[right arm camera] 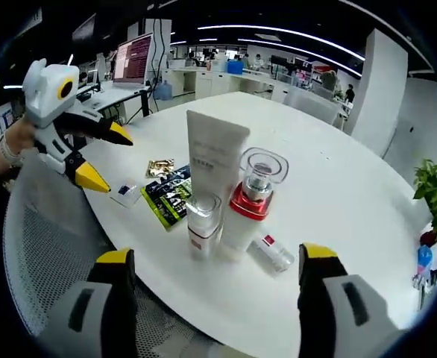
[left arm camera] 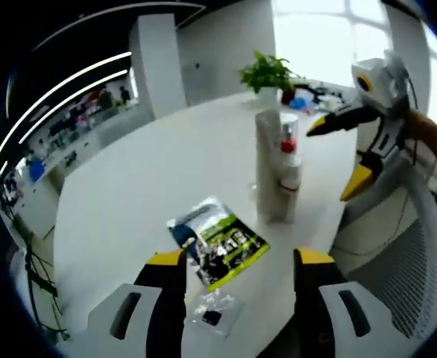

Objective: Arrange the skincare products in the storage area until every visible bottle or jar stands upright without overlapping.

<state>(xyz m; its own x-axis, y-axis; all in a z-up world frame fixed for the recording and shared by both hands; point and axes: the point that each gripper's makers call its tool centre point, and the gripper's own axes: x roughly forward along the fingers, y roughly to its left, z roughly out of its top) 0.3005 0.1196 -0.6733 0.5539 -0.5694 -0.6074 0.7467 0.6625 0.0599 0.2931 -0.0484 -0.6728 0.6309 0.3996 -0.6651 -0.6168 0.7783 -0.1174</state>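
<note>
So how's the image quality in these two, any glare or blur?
Left gripper view: windows behind the plant blow out white, and the whole frame is soft. Right gripper view: sharper, evenly lit by ceiling strips; the tall tube reads crisply, with fisheye bending at the table edges.

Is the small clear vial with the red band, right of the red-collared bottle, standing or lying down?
Lying down. In the right gripper view, the small clear vial with the red band rests lengthwise on the white table, beside the upright red-collared bottle.

left gripper (left arm camera: 237,272): fingers spread wide, nothing between them | right gripper (right arm camera: 217,265): fingers spread wide, nothing held | both hover, facing each other
</note>
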